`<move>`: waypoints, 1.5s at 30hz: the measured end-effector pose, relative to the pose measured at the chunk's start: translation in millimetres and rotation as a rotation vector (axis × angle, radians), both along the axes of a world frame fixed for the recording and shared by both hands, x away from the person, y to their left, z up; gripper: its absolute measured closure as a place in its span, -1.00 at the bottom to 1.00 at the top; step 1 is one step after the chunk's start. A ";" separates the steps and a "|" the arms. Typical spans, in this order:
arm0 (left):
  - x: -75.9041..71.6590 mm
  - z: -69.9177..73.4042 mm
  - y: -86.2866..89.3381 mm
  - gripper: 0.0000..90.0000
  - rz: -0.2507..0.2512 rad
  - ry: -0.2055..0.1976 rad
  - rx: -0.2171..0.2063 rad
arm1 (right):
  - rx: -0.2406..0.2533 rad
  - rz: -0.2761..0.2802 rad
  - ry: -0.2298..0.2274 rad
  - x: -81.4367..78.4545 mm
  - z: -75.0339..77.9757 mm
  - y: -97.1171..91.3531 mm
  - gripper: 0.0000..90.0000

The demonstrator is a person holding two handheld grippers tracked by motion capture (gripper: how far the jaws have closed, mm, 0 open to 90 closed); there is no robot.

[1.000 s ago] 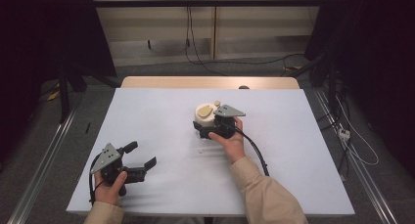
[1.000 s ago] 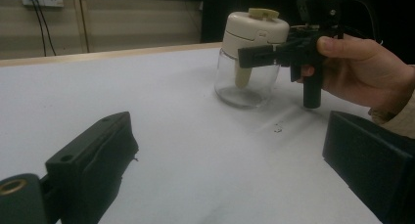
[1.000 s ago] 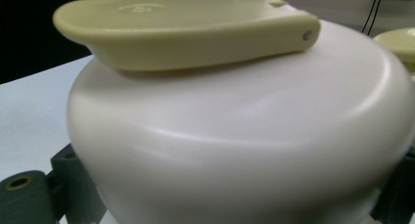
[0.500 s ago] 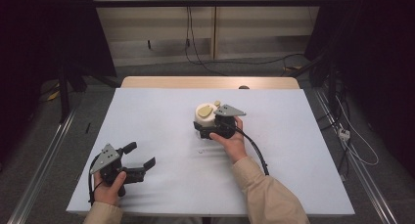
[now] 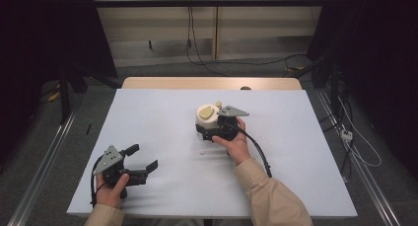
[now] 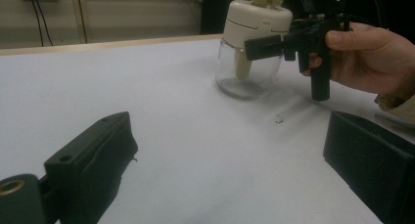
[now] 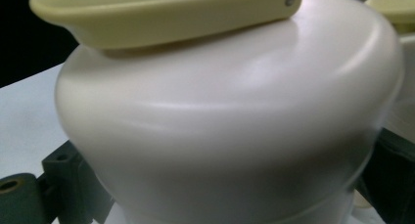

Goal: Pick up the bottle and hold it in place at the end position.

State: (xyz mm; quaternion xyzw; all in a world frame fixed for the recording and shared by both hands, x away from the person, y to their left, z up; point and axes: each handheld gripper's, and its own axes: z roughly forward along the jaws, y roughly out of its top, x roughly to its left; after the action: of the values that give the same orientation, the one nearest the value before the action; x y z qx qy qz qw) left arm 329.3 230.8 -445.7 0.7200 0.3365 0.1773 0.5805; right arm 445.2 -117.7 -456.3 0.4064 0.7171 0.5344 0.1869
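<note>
The jar [image 5: 209,118] stood upright near the table's [image 5: 162,112] centre, its vertical axis between the right gripper's [image 5: 211,131] jaws, which seemed clenched on its cream lid, while the left gripper [image 5: 140,159], spread and empty, sat well apart near-left.

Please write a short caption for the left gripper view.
Right gripper grips a cream-lidded glass jar on the white table.

- Between my right gripper's [image 5: 209,132] black jaws I see a jar [image 6: 250,53]: cream-white lid, pale yellow-green handle [image 7: 161,11] on top, clear glass body.
- My left gripper [image 5: 143,159] is black with a grey plate.
- Under both, the table [image 5: 162,112] is plain white with a light wood far edge.
- My sleeve [image 5: 271,196] is tan.
</note>
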 end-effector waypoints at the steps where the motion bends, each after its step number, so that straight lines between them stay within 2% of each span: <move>1: 0.2 -0.3 -0.3 -0.90 -0.002 0.000 0.001 | 0.002 0.000 0.002 -0.2 -0.2 -0.3 -0.93; 16: 2.9 1.1 -5.4 -0.91 -0.009 0.008 -0.001 | -0.016 0.006 0.015 -4.6 -1.4 -3.2 -0.96; 20: 4.4 2.9 -10.6 -0.92 -0.016 0.003 0.017 | -0.030 0.008 0.019 -6.7 -1.0 -4.2 -0.95; 26: 6.9 5.3 -15.9 -0.92 -0.028 0.001 0.016 | -0.028 0.012 0.024 -7.7 -1.0 -5.9 -0.94; 31: 10.7 7.4 -15.9 -0.92 -0.013 0.008 0.008 | -0.035 0.010 0.034 -9.2 -0.1 -6.8 -0.93; 37: 16.4 14.2 -18.7 -0.91 0.018 0.021 0.007 | -0.036 0.008 0.025 -11.9 -1.9 -8.0 -0.92; 45: 18.9 19.8 -27.0 -0.91 0.000 0.032 0.019 | -0.041 0.012 0.023 -12.5 -1.9 -8.4 -0.91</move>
State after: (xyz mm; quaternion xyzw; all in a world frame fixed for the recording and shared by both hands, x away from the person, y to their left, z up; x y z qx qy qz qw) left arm 348.2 203.7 -425.9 0.7280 0.3442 0.1689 0.5683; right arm 432.7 -126.1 -458.2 0.4046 0.7324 0.5159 0.1837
